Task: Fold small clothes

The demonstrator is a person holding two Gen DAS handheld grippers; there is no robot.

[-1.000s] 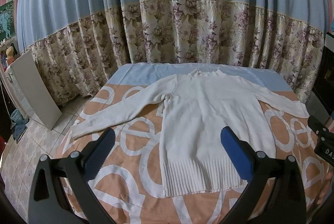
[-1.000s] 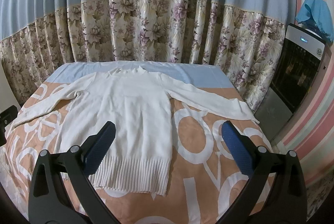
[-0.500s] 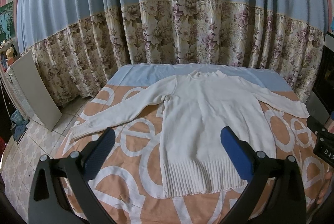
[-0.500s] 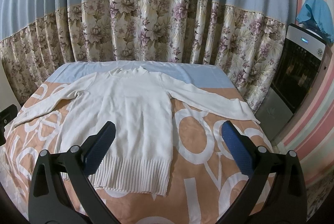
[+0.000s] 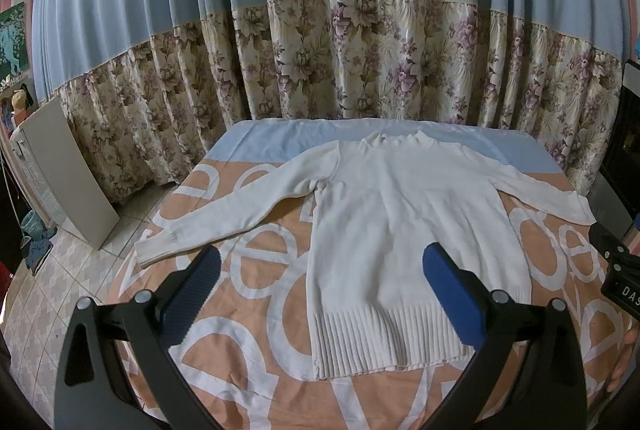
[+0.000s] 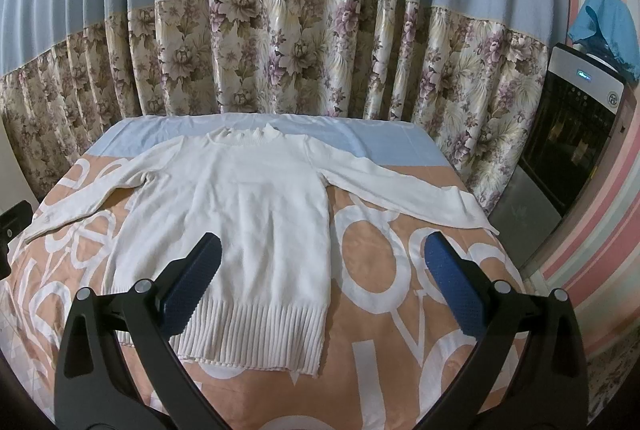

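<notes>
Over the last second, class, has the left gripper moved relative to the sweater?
No. In the left wrist view the left gripper sits open at the same spot over the sweater, whose hem and collar keep their places in the frame.

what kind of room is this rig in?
Probably a home bedroom: a white sweater lies flat on a bed with a printed orange sheet, long floral curtains hang behind, and a water dispenser stands at right.
</notes>
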